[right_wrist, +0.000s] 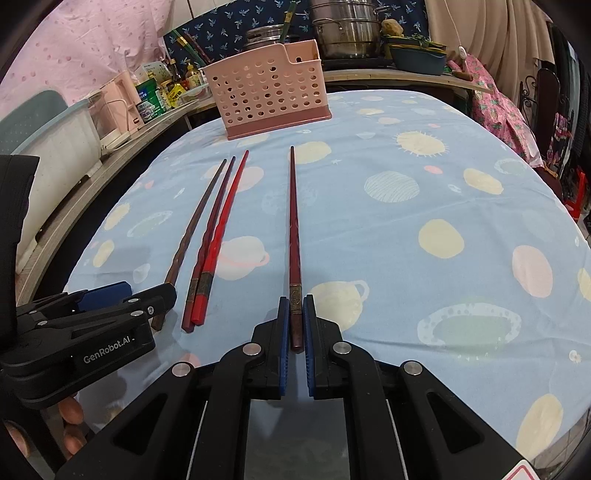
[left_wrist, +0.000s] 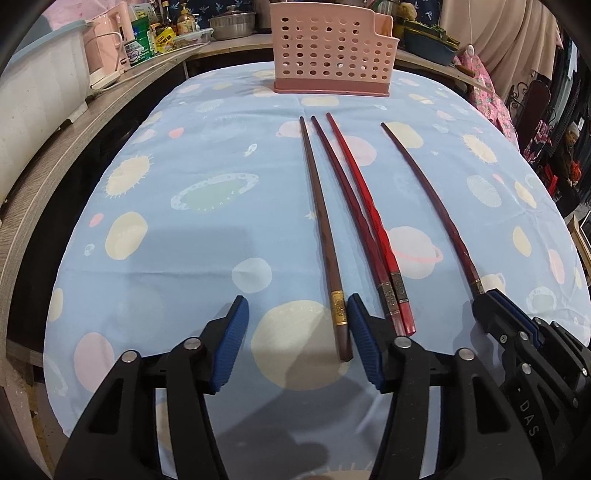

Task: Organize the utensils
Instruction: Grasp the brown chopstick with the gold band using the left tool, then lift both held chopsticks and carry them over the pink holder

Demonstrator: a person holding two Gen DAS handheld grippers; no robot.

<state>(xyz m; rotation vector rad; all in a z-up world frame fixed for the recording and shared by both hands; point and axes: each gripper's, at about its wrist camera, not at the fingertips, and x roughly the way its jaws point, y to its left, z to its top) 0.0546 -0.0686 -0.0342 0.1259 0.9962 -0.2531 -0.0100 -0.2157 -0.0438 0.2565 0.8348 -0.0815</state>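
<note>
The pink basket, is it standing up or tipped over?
Standing up. The pink basket sits flat on its base on the tablecloth, open top upward.

Spreading across the surface (left_wrist: 207,258): a pale blue cloth printed with planets and suns (right_wrist: 424,229). Running along the left and far edges, a grey wood-grain shelf (left_wrist: 55,177), crowded with steel pots (right_wrist: 347,33), bottles and a white tub (left_wrist: 40,92). Hanging behind, a pink dotted fabric (right_wrist: 85,40) and beige curtains (left_wrist: 517,40).
</note>
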